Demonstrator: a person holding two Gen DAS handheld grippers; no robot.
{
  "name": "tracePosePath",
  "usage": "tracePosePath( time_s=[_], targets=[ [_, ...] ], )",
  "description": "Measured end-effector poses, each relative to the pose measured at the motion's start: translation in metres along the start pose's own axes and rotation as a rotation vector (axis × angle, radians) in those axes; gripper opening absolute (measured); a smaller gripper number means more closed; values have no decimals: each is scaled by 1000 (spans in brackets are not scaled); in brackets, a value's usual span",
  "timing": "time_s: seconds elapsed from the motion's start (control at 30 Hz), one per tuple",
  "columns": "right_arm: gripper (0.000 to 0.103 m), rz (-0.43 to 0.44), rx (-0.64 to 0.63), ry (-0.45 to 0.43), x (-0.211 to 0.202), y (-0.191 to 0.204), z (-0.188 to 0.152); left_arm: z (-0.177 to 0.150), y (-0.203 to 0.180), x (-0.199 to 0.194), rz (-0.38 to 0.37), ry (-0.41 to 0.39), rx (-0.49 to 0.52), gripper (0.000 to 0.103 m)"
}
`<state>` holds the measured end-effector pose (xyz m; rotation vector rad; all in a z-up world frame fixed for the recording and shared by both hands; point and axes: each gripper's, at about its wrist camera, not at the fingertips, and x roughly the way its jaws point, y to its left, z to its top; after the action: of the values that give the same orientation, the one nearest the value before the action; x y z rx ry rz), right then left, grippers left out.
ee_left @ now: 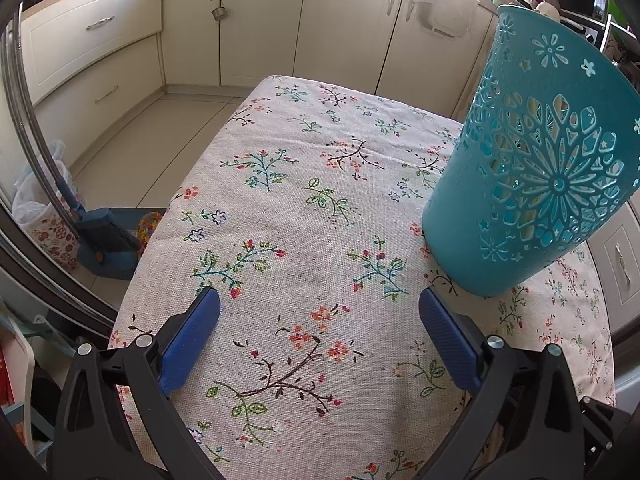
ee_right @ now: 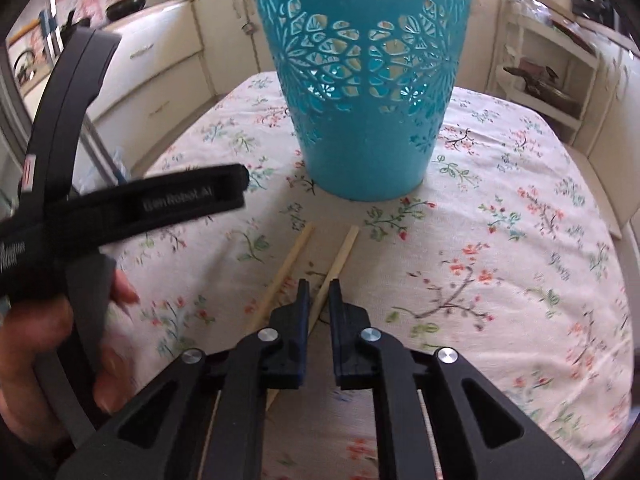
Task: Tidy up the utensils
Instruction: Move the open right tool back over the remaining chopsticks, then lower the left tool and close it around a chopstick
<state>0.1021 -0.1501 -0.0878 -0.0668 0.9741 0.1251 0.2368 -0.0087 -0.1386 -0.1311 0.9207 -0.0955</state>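
Right gripper [ee_right: 319, 280] nearly pressed together, narrow gap straddling one of two chopsticks [ee_right: 338, 264] lying flat just ahead, apparently pre-pinch for transfer to teal holder [ee_right: 362, 92] standing upright beyond; left gripper [ee_left: 319, 300] spread wide, empty, holder to its right

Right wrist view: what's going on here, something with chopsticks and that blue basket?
A person holds a gripper in each hand over a floral tablecloth. The right gripper has its fingers nearly closed around one of two wooden chopsticks lying in front of the teal cutout basket, though a firm grip cannot be confirmed. The other chopstick lies just to its left. The left gripper is open and empty, left of the basket.
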Motion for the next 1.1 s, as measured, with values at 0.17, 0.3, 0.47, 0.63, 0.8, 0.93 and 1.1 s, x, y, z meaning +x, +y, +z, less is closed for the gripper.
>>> tracePosePath(
  time_s=[0.17,0.3,0.47,0.63,0.8,0.93,1.1],
  targets=[
    [10,-47,-56,62,-14,-33,-10,0,0,0,4,2,3,95],
    [10,-44,34,76,-22,-64,-18,0,-1,0,12,5,9,95],
    [10,-10,143,54,-20,-78,-18,0,-3,1,20,7,14,95],
    [10,4,156,44,-19,-78,-17,0,-4,1,26,10,19,95],
    [10,5,175,33,-17,-82,-17,0,-4,1,23,8,16,95],
    [12,0,178,21,-18,-80,-19,0,-3,1,22,8,15,95],
    [22,4,169,8,-17,-76,-18,-3,-6,-2,35,14,29,95]
  ],
)
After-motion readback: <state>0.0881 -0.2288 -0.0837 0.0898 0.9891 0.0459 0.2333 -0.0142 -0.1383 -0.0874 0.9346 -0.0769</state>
